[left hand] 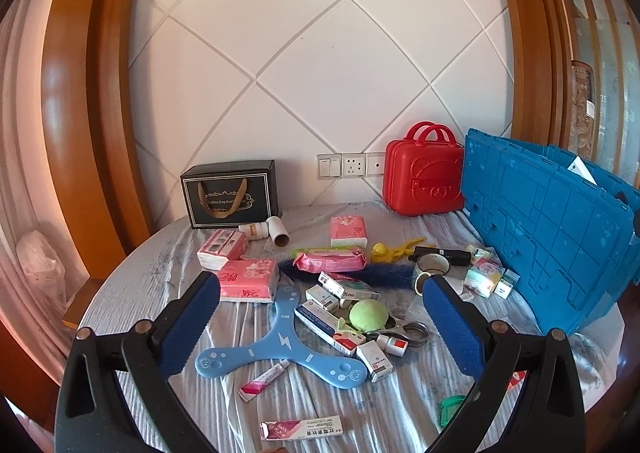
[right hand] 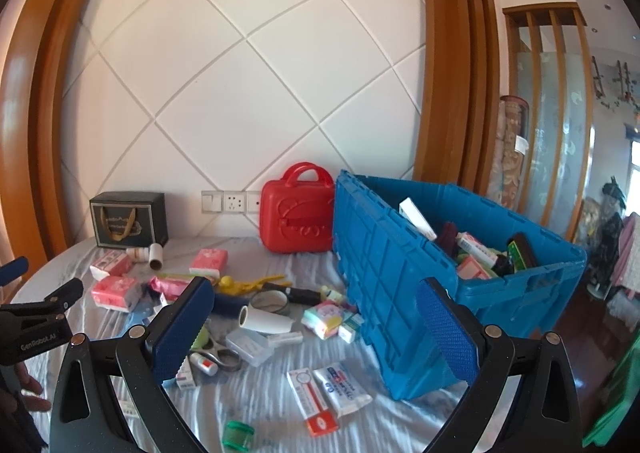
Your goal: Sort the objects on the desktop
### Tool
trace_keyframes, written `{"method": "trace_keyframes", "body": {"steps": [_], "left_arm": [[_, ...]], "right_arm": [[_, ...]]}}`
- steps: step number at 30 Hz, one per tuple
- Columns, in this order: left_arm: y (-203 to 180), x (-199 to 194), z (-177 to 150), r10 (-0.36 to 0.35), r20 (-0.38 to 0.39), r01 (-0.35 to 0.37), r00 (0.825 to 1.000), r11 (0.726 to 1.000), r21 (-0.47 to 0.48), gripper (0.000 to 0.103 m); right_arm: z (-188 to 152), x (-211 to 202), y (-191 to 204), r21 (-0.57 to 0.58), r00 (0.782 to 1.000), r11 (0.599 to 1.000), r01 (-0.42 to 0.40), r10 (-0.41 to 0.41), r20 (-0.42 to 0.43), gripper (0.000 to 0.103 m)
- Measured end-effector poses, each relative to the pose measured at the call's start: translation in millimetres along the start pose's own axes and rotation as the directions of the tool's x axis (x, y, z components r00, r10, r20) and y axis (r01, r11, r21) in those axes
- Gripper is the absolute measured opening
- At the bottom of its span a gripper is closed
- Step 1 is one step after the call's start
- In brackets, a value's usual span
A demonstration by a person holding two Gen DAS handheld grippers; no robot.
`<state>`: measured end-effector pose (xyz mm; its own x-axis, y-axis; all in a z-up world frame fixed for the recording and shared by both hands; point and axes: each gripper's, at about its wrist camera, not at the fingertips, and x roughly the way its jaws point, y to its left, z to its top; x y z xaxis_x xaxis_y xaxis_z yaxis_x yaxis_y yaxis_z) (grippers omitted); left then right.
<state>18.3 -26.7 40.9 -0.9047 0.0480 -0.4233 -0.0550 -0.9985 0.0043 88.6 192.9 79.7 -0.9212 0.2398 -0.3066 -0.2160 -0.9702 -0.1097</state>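
Note:
A round table with a striped grey cloth (left hand: 132,293) is strewn with small items. My left gripper (left hand: 322,327) is open above a light blue three-armed boomerang (left hand: 280,345), a green ball (left hand: 368,315), scissors (left hand: 404,331) and several small medicine boxes (left hand: 320,321). Pink tissue packs (left hand: 250,279) lie behind it. My right gripper (right hand: 312,333) is open, with nothing between its fingers, over a clear plastic case (right hand: 250,345), a white roll (right hand: 264,320) and tubes (right hand: 314,401). The blue crate (right hand: 400,273) at right holds several items.
A red case (left hand: 422,181) and a black gift box (left hand: 230,199) stand against the tiled wall with sockets (left hand: 348,165). A green cap (right hand: 239,433) lies near the front edge. The left gripper's body (right hand: 36,317) and a hand show at the left edge of the right wrist view.

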Motion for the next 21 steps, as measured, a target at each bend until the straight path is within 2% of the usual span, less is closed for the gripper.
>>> {"method": "trace_keyframes", "body": {"steps": [6,21], "left_arm": [[-1.6,5.1,-6.1,0.004,-0.028,-0.003,1.0,1.0,0.017,0.103],[-1.9,7.4,-9.0,-0.001,-0.04,0.002,0.999,1.0,0.022,0.103]], "right_arm": [[-3.1,0.5,1.9,-0.001,1.0,1.0,-0.006,0.006,-0.007,0.103],[-5.4,-1.0,3.8,-0.002,1.0,1.0,-0.009,0.009,-0.012,0.103]]}}
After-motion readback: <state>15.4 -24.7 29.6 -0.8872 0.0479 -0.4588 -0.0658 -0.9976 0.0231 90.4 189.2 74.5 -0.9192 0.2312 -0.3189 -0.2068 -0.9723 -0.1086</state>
